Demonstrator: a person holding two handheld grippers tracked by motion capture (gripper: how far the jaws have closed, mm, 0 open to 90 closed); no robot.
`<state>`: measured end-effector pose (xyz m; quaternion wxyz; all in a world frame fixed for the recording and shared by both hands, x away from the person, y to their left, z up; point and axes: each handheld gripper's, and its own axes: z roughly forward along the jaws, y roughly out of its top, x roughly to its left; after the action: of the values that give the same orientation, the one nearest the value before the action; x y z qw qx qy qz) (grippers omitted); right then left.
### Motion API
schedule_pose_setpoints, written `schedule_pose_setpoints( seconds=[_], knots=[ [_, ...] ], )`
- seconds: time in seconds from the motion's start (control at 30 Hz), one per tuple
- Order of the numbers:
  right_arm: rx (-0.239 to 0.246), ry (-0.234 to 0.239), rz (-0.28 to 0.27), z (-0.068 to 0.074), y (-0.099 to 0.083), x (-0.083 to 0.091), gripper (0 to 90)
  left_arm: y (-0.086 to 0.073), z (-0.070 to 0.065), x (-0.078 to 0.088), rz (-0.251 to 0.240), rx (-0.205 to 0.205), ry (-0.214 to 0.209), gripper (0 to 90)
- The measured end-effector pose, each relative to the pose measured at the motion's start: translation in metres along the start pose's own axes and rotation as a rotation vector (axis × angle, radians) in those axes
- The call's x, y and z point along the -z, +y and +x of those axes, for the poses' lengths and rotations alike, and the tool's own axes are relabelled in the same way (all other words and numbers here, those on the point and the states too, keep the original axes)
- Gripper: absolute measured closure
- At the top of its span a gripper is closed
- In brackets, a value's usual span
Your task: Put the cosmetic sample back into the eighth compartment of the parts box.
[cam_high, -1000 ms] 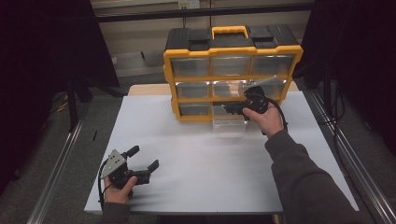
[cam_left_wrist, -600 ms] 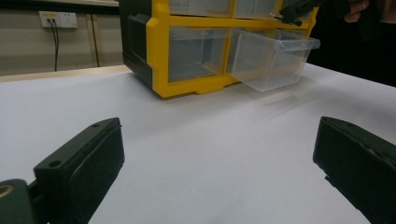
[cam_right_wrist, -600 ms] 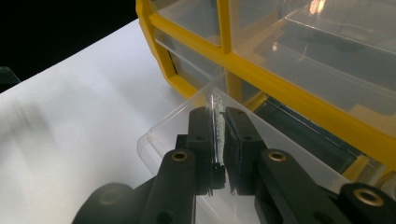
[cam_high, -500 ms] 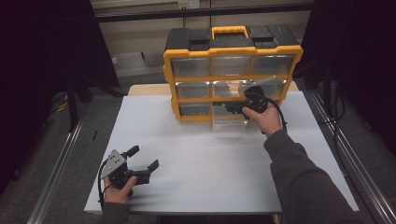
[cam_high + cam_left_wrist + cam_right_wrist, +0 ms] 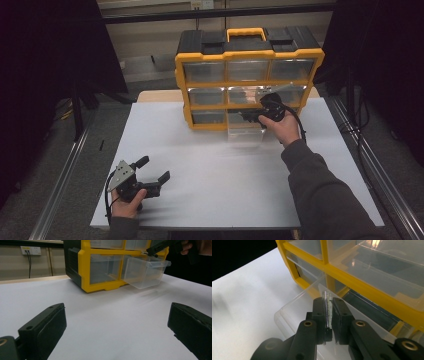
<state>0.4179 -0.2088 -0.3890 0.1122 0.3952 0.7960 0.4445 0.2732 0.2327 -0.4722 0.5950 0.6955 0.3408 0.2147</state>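
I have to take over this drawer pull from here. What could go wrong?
1. The right claw pinches only the thin front lip of the clear drawer, so it may slip off.
2. The drawer already hangs far out of the yellow organizer; pulled further, it could drop onto the table.
3. The left claw rests far away, leaving the organizer unbraced.
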Motion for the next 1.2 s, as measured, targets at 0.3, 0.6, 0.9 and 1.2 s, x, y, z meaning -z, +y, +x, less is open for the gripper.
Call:
schedule_pose_setpoints(
  seconds=[0.3,0.6,0.9,1.2],
  knots=[
    [0.008,-0.014,0.002,0.000,-0.001,-0.001,80.6,0.000,0.000,0.001,0.007,-0.009,0.003,1.9],
    [-0.006,-0.024,-0.050,0.003,-0.002,0.006,53.4,0.000,0.000,0.001,0.007,-0.009,0.002,2.0],
    [-0.029,-0.020,-0.156,0.008,-0.015,0.027,27.2,0.000,-0.001,0.002,0.005,-0.006,0.011,1.9],
    [-0.049,-0.028,-0.280,0.017,-0.049,0.062,11.3,0.000,-0.001,0.002,0.007,-0.005,0.011,1.9]
  ],
)
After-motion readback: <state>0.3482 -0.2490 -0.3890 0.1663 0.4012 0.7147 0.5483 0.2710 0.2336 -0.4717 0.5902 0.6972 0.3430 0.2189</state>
